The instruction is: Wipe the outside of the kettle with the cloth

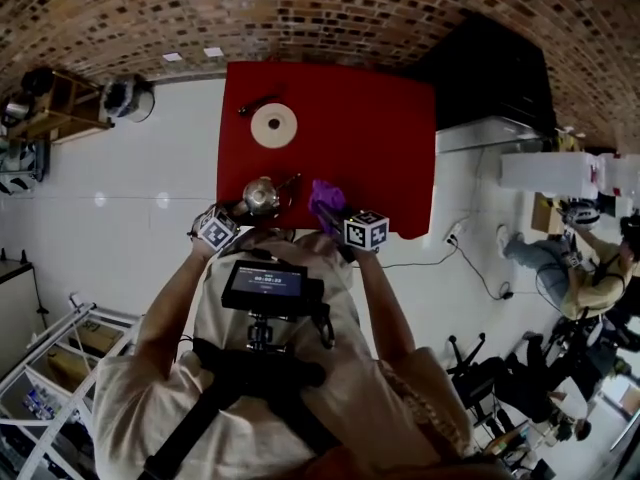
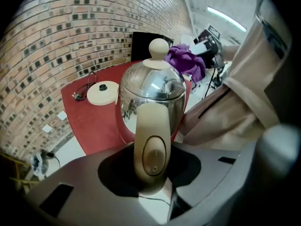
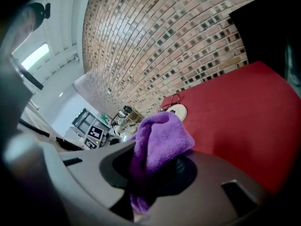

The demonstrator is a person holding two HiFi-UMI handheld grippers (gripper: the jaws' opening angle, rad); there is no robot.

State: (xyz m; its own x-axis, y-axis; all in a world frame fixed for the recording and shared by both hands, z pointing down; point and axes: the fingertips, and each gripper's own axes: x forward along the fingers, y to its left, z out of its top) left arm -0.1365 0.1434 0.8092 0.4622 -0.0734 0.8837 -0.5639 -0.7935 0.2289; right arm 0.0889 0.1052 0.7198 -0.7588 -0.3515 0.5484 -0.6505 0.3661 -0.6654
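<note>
red table (image 1: 400, 128): left tool (image 1: 236, 212) grips shiny kettle (image 2: 153, 86) by cream handle (image 2: 150, 145), right tool (image 1: 336, 216) pinches purple cloth (image 3: 160, 140).

Kettle (image 1: 262, 196) beside purple cloth (image 1: 325, 198), apparently not touching

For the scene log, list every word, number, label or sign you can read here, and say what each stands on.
"I" and "O", faint: on the switch of the kettle handle.
Chest screen: white text, too small to read.
Left marker cube and right marker cube: black-and-white square codes, no letters.
Nothing else is readable.
</note>
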